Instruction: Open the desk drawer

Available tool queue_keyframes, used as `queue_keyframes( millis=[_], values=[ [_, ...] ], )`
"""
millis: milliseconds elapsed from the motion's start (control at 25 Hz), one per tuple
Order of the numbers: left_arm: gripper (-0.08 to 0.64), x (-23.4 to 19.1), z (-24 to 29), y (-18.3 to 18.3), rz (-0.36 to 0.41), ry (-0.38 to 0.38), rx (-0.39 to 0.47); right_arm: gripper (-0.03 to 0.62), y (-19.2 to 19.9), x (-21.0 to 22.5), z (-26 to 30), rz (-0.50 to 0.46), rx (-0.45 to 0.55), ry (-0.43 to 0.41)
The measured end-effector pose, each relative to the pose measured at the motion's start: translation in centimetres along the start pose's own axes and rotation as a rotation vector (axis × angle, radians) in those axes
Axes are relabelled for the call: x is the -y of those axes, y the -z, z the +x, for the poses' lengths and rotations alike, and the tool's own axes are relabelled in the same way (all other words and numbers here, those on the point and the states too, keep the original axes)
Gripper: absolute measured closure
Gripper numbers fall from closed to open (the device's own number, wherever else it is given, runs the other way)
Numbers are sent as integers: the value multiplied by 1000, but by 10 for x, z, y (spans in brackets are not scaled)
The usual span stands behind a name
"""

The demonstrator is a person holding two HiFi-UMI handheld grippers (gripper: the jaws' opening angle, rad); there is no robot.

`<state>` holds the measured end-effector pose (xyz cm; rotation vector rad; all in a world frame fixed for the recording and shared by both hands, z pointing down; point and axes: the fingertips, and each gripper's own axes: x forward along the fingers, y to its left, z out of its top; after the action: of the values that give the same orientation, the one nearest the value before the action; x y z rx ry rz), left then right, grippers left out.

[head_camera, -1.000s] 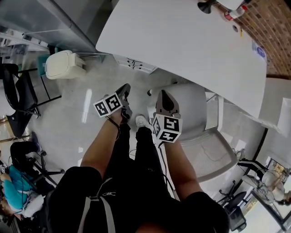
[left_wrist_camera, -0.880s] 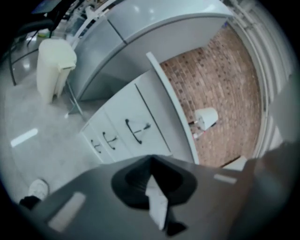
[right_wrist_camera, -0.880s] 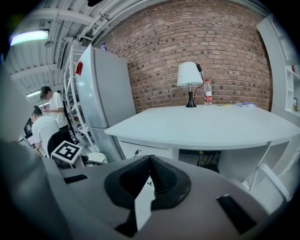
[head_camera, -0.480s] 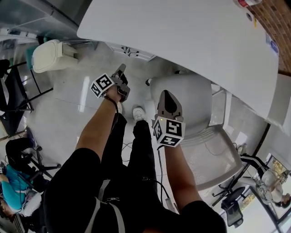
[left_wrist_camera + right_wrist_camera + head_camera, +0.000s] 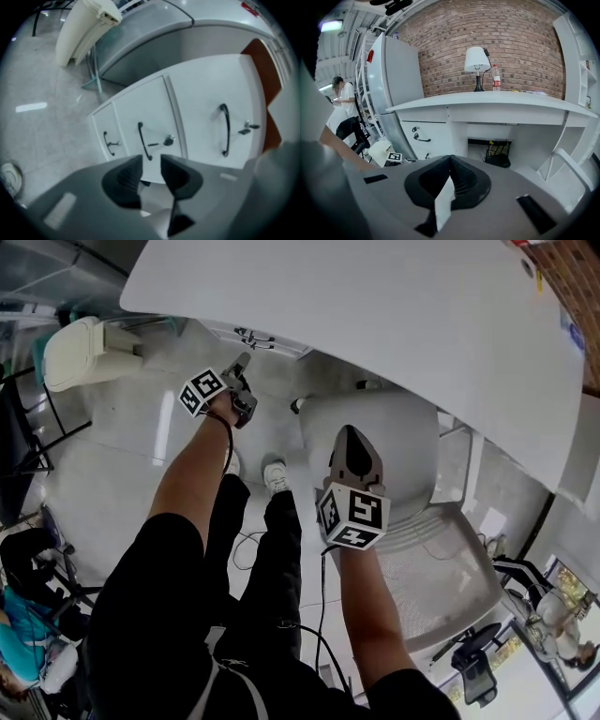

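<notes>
The white drawer unit point(image 5: 187, 117) sits under the desk's left end, with black curved handles on its fronts. In the left gripper view the middle handle point(image 5: 143, 140) lies just beyond my left gripper point(image 5: 151, 171). Its jaws are opening, with nothing between them and a gap still separating them from the handle. In the head view the left gripper point(image 5: 242, 381) hangs low, close in front of the drawers point(image 5: 253, 337). My right gripper point(image 5: 354, 448) hovers over the chair seat with its jaws shut and empty. In the right gripper view the right gripper point(image 5: 451, 176) faces the desk, and a drawer handle point(image 5: 423, 138) shows far off at the left.
A white chair point(image 5: 422, 531) stands in the desk's knee space on the right. A cream bin point(image 5: 75, 352) is on the floor to the left. A lamp point(image 5: 476, 63) and a bottle point(image 5: 496, 78) stand on the desktop point(image 5: 394, 306). A tall grey cabinet point(image 5: 393, 89) flanks the desk.
My left gripper has sunk and moved forward, close to the drawer fronts. The right gripper has lowered a little over the chair.
</notes>
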<state>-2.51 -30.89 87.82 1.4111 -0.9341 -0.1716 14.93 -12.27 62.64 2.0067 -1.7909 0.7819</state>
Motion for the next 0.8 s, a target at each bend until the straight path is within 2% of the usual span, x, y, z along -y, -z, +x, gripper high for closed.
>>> queue_keyframes(
  millis=[240, 480, 600, 720, 760, 800],
  values=[
    [430, -5, 33, 3, -44, 25, 13, 594, 21, 2, 19, -21, -33, 26],
    [420, -19, 63, -1, -92, 0, 75, 594, 38, 3, 33, -33, -58, 34],
    [421, -20, 73, -8, -104, 11, 103, 594, 45, 7, 38, -32, -74, 38],
    [456, -17, 78, -13, -107, 48, 117, 594, 51, 13, 41, -12, -80, 47],
    [491, -20, 79, -13, -124, 50, 125, 594, 54, 14, 41, -5, -83, 52],
    [483, -22, 79, -14, -141, 48, 134, 594, 58, 15, 41, 2, -87, 55]
  ],
)
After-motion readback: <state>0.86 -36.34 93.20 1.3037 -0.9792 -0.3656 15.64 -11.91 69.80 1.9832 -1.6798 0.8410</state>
